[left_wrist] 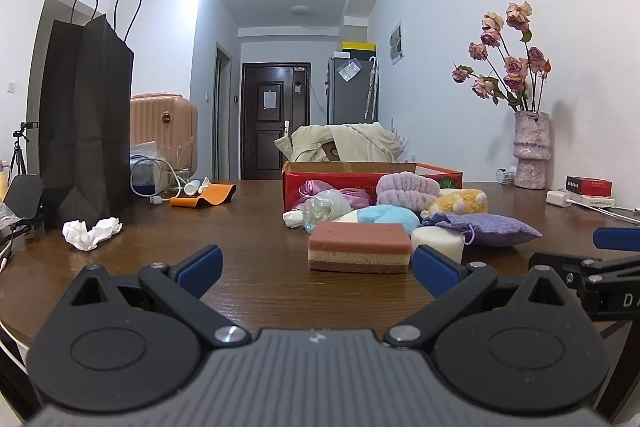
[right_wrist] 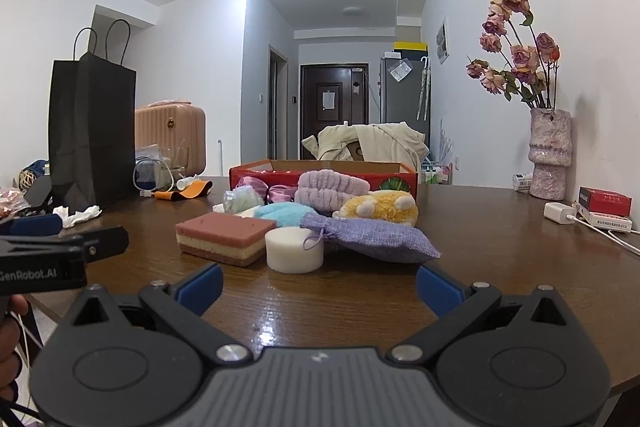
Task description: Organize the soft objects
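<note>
Red box [right_wrist: 320,173] near the desk's [right_wrist: 480,247] far edge; its inside is hidden. Sponge [right_wrist: 224,233] and pouch [right_wrist: 376,235] lie before it. Both tongs [left_wrist: 318,261] [right_wrist: 319,287] released, empty.

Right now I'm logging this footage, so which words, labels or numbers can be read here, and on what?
"GenRobot.AI": on the left gripper body, right wrist view.
"D A": cut-off letters on the right gripper body, left wrist view.
Red cardboard box: print partly hidden, unreadable.
Small red box: too small.
Papers on the door and fridge: too blurred.
</note>
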`<move>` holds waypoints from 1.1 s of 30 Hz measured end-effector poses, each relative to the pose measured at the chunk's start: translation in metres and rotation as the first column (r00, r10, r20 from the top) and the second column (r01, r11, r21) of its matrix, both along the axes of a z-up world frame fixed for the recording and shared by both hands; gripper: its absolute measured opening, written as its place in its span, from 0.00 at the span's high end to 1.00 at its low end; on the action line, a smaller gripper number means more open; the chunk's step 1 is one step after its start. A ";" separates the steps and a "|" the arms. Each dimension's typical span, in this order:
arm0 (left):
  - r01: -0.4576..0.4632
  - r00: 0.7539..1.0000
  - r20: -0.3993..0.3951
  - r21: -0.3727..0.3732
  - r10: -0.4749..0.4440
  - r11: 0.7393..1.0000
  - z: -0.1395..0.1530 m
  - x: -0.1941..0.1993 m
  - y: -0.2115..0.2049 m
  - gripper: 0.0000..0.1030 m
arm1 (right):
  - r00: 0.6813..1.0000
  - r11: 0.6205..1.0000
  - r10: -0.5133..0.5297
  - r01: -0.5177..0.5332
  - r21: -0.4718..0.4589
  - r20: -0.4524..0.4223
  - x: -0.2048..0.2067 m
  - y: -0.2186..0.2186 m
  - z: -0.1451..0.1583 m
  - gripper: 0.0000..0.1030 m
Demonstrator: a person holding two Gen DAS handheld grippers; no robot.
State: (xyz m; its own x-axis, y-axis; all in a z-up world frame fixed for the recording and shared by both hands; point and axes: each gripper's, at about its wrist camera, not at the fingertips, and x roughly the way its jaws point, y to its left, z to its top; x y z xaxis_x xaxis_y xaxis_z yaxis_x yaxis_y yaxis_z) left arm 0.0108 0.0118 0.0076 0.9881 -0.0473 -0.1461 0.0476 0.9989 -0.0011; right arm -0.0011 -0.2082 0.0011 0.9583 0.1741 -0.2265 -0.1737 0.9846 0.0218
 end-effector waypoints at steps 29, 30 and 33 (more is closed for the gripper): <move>-0.005 1.000 -0.001 0.002 0.005 1.000 -0.002 0.001 0.003 0.00 | 1.000 1.000 0.002 -0.001 0.012 -0.025 0.003 -0.002 -0.004 0.00; -0.005 1.000 0.001 0.004 0.005 1.000 -0.002 0.001 0.003 0.00 | 1.000 1.000 0.002 -0.002 0.012 -0.024 0.003 -0.002 -0.004 0.00; -0.005 1.000 0.000 0.003 0.005 1.000 -0.002 0.001 0.003 0.00 | 1.000 1.000 0.000 0.000 0.012 -0.026 0.004 -0.002 -0.004 0.00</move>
State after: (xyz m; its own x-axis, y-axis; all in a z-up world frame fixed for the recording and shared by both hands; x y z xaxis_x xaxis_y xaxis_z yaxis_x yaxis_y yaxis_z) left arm 0.0123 0.0150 0.0057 0.9884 -0.0417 -0.1463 0.0424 0.9991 0.0014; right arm 0.0025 -0.2104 -0.0027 0.9522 0.1767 -0.2492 -0.1727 0.9842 0.0380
